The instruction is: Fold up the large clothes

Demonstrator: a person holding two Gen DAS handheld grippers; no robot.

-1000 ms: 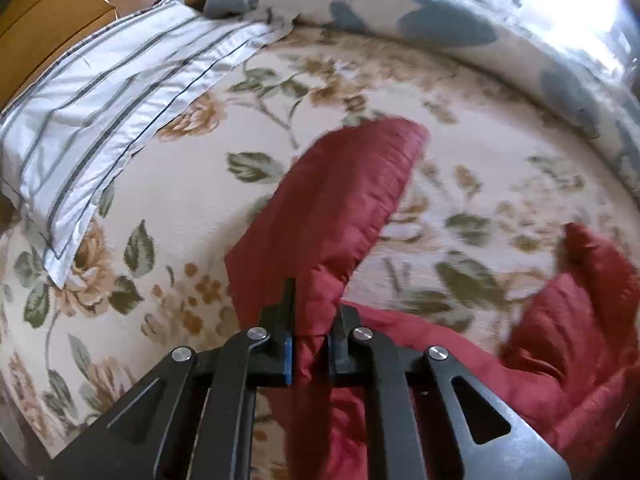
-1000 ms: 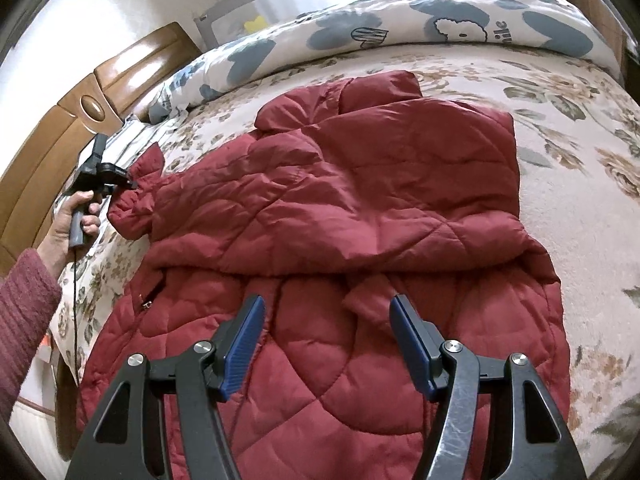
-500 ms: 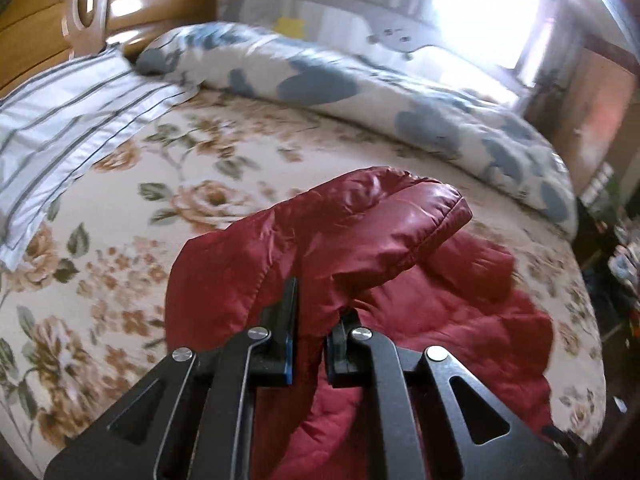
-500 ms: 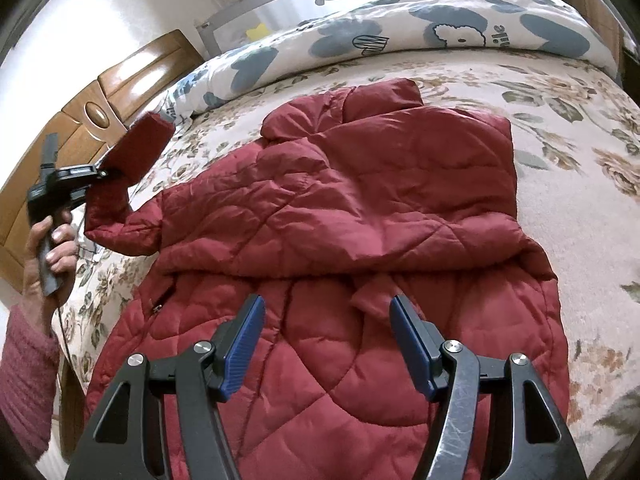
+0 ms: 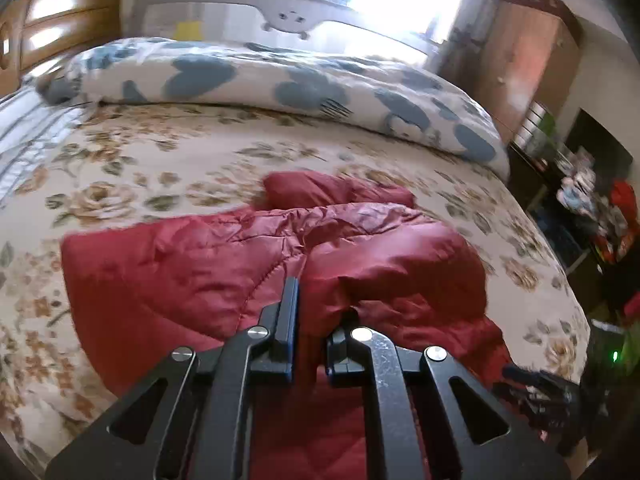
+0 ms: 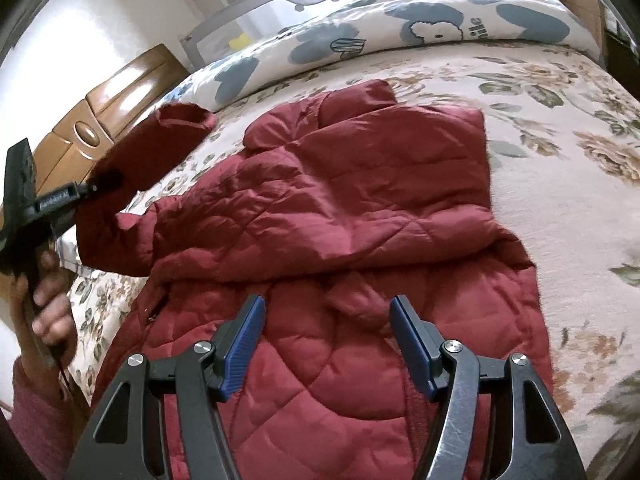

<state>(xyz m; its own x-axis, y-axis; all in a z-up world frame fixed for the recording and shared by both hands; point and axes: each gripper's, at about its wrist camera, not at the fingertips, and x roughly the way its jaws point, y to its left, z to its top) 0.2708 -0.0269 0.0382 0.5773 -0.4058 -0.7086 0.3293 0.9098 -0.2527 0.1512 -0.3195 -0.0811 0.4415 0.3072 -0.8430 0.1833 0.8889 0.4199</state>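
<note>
One sleeve (image 5: 384, 272) end hiding left tool (image 5: 310, 320) tips

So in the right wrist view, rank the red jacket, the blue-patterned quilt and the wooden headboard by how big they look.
1. red jacket: fills most of the frame, though nearness to the camera inflates it.
2. blue-patterned quilt: long band across the far side of the bed.
3. wooden headboard: only a cropped part shows, so its true size is unsure.
</note>
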